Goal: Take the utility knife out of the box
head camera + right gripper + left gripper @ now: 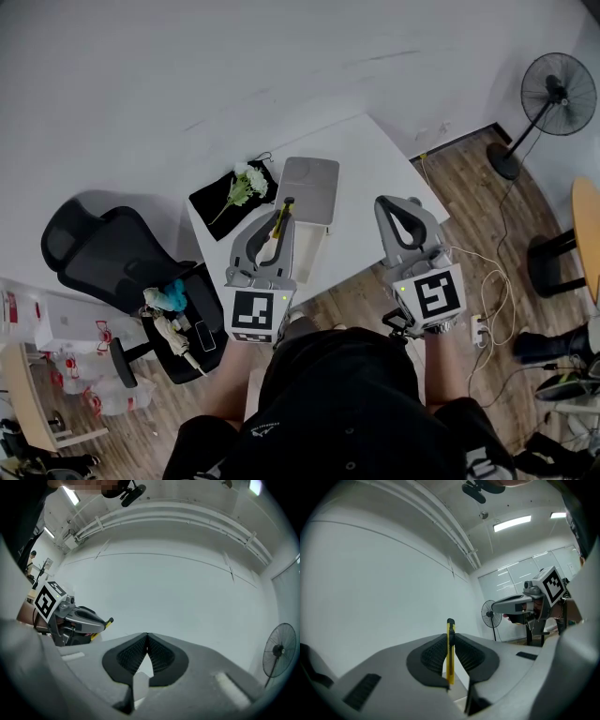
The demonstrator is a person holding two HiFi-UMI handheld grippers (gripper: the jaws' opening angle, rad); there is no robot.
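Over the desk's near edge, utility knife [450, 652]: yellow, standing edge-on between the pads, black end rising above them.
Left hand-held gripper [279, 214]: clamped on the utility knife, held over the box.
Box [312, 255]: white, on the desk [375, 164], grey lid [309, 187] behind it.
Right hand-held gripper [146, 637]: jaws together, nothing between them, well right of the box.
Desk's left corner: white flowers [246, 184] on black cloth [214, 199].

The utility knife [450, 658] looks like glossy yellow plastic, and the pads [433, 656] of the left claw [450, 635] are ribbed matt black. The counter [375, 169] is smooth matt white; the floor [469, 187] is wood-grained planks.
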